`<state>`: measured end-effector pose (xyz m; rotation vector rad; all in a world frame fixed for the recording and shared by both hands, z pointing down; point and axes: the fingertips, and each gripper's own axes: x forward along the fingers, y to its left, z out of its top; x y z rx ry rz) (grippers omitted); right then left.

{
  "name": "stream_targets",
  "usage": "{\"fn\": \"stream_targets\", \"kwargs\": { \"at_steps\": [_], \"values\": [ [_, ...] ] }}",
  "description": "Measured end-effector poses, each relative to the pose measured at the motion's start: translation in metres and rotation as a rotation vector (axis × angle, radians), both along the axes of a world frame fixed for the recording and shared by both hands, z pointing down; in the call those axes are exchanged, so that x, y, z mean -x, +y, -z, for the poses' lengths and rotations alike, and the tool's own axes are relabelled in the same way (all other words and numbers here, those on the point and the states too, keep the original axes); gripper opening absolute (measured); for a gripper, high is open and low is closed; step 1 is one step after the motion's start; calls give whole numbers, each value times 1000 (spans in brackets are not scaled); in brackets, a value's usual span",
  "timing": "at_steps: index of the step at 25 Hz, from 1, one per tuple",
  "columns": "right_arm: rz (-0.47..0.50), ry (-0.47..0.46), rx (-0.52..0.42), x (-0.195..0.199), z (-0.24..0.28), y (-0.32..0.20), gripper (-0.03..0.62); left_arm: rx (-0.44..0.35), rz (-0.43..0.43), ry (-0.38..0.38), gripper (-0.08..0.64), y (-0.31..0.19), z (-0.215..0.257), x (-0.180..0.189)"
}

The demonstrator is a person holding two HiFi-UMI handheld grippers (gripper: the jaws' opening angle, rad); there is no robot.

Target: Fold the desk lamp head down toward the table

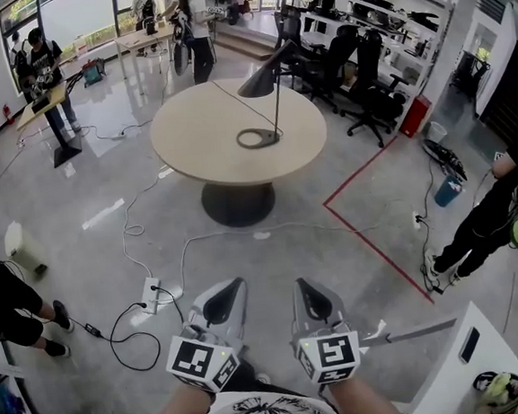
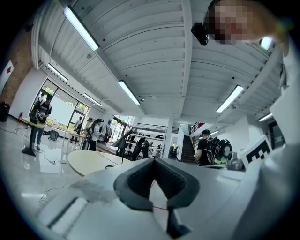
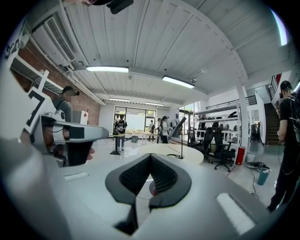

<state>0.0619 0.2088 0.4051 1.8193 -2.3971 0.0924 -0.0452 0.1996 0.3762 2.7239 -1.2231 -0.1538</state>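
The left tool [image 2: 153,162] fills the lower part of the view, its two dark ribbed jaws closed to a point with nothing between them. Beyond the tip lies a round pale tabletop [image 2: 87,160], well apart from the tool. On it stands the desk lamp [image 2: 122,140], its thin stem upright and its dark head tilted. A person [image 2: 39,113] stands at a high desk far left, and another with a backpack [image 2: 205,147] stands to the right. Long strip lights [image 2: 131,92] run along the white ribbed ceiling.
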Motion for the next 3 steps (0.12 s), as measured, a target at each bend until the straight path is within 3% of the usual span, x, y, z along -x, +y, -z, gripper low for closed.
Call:
{"fn": "stream_targets", "kwargs": {
  "at_steps": [3],
  "values": [
    [0,-8,13,9,4,0,8,4,-1,-3,3,-1,5,8]
  ]
}}
